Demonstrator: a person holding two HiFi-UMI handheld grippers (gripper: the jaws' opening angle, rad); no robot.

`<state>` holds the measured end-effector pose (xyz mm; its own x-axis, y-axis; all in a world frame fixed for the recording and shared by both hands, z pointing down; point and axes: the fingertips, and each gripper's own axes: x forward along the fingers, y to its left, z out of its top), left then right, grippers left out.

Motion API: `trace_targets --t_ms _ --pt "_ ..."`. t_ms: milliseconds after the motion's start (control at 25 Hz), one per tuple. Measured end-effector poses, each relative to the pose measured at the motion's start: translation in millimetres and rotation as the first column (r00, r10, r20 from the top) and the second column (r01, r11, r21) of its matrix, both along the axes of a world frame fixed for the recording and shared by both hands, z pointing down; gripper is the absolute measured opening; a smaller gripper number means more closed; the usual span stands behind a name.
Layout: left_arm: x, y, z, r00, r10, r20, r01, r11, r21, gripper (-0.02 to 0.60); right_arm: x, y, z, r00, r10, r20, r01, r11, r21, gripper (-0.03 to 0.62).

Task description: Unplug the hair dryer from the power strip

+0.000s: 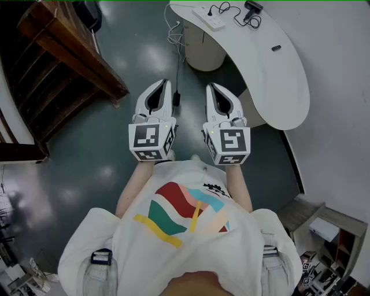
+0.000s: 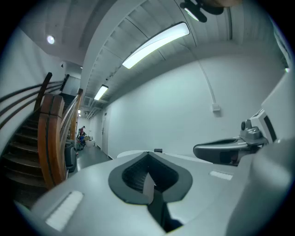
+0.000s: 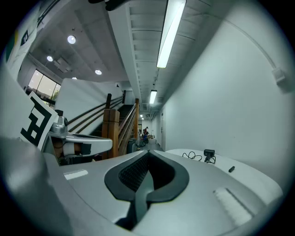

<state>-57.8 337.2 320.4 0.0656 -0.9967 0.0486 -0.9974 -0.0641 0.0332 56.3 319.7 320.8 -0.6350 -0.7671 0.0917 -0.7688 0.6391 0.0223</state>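
A white power strip lies at the far end of the curved white table, with a black cord plugged into it. The cord runs to a black device, apparently the hair dryer, also seen far off in the right gripper view as the hair dryer. My left gripper and right gripper are held level side by side in front of the person's chest, well short of the table. Both are shut with nothing in them, as the left gripper and right gripper show in their own views.
A wooden staircase rises at the left. A small black object lies on the table. White cables hang by the table's round pedestal. A grey floor lies below, and a white wall runs behind the table.
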Motion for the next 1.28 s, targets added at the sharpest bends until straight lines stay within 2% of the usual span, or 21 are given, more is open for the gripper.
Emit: trace_targets --t_ms 320,560,680,960,1280 --pt "4.5 -5.2 -1.4 1.0 -0.004 0.004 0.004 1.0 0.008 -0.002 3.2 -4.9 -0.9 1.0 -0.015 -0.002 0.015 1.0 0.006 0.011" --pt "3.5 -10.6 -4.6 0.999 -0.031 -0.009 0.031 0.999 0.017 -0.002 15.4 -9.8 -4.0 0.999 -0.024 0.041 0.024 1.0 0.0 0.011" --pt "8.7 -14.0 -3.2 0.999 -0.038 -0.022 0.038 0.999 0.02 -0.002 23.3 -11.7 -1.8 0.999 -0.029 0.02 0.028 1.0 0.011 0.011" --pt "32.0 -22.4 6.7 1.0 -0.003 -0.018 0.004 1.0 0.014 -0.002 46.4 -19.6 3.6 1.0 0.007 -0.001 -0.006 1.0 0.031 0.012" --pt "32.6 -60.1 5.0 0.999 0.014 -0.034 -0.012 0.999 0.046 -0.002 50.1 -44.9 2.6 1.0 0.015 -0.007 -0.014 0.999 0.051 0.011"
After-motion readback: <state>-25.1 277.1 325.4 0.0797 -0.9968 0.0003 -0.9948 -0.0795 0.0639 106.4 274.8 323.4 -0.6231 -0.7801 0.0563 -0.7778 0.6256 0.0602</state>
